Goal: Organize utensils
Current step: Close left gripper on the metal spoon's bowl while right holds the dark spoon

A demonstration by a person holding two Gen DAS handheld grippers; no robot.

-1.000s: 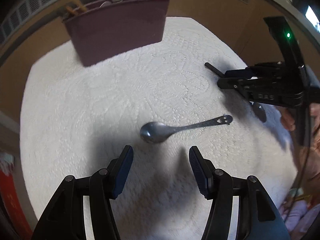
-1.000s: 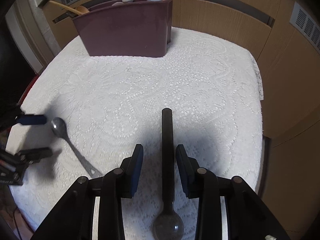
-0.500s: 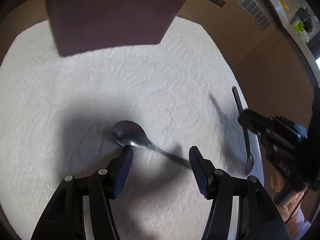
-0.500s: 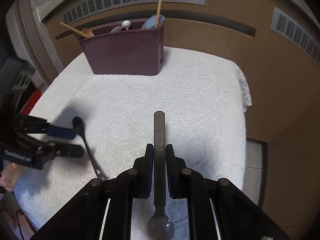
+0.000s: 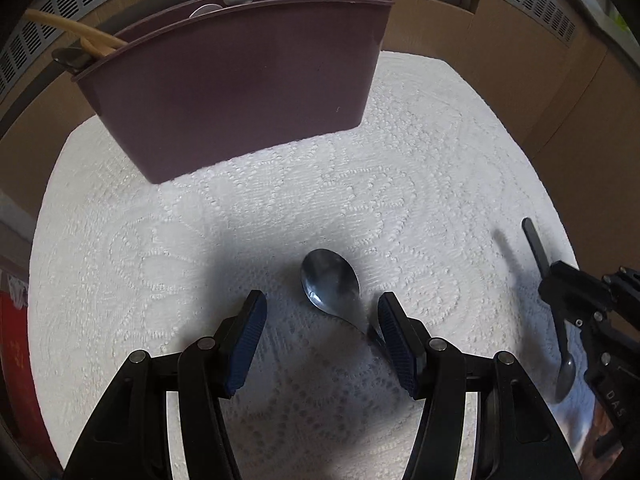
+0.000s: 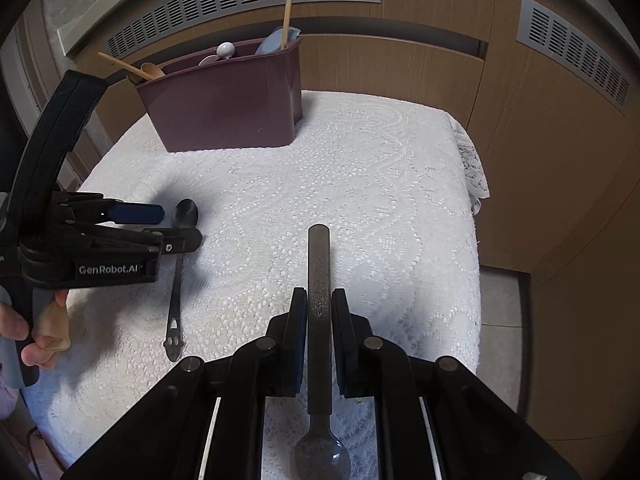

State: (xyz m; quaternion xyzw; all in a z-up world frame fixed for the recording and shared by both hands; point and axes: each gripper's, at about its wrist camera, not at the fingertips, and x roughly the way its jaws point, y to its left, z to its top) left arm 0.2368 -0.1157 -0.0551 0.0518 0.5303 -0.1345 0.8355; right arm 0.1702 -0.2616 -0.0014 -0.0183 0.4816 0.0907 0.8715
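Left tongs (image 5: 322, 338) stood released over the steel spoon (image 5: 330, 282) on the worktop (image 5: 420, 184), its handle trailing rearward beneath their right finger; right tongs (image 6: 319, 338) clenched the dark spoon (image 6: 319, 276).

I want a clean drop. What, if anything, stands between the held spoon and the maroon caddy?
Nothing visible does: only bare lace cloth lies between the dark-handled spoon in the right tongs and the caddy.

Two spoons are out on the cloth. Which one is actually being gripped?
The dark flat-handled spoon: the right gripper is shut on its handle. The shiny metal spoon lies free on the white cloth between the left gripper's open fingers.
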